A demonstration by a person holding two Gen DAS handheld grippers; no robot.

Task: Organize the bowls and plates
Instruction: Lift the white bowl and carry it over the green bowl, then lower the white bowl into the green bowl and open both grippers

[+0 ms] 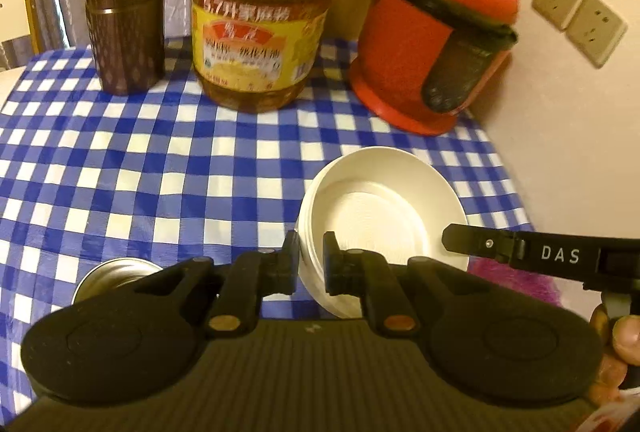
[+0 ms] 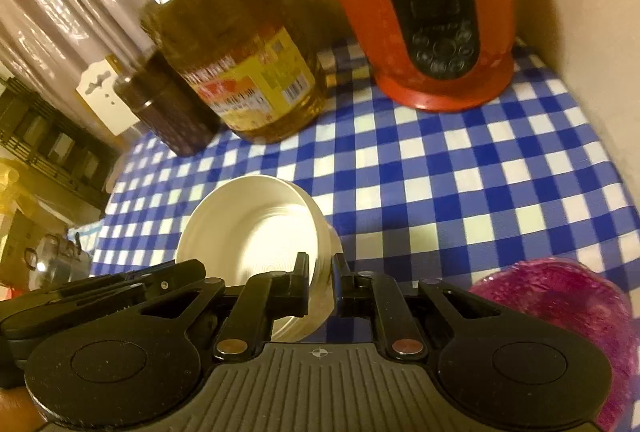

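Note:
A white bowl hangs between my two grippers over the blue-and-white checked cloth. My left gripper is shut on the bowl's left rim, one pad outside the wall and one inside. From the right edge of the left wrist view, one of the right gripper's fingers reaches to the opposite rim. In the right wrist view my right gripper is shut on the right rim of the same bowl, and the left gripper's fingers show at the far side.
A brown canister, a large oil bottle and a red electric cooker stand along the back of the table. A metal bowl sits near left, a purple bowl near right. The wall with its sockets bounds the right side.

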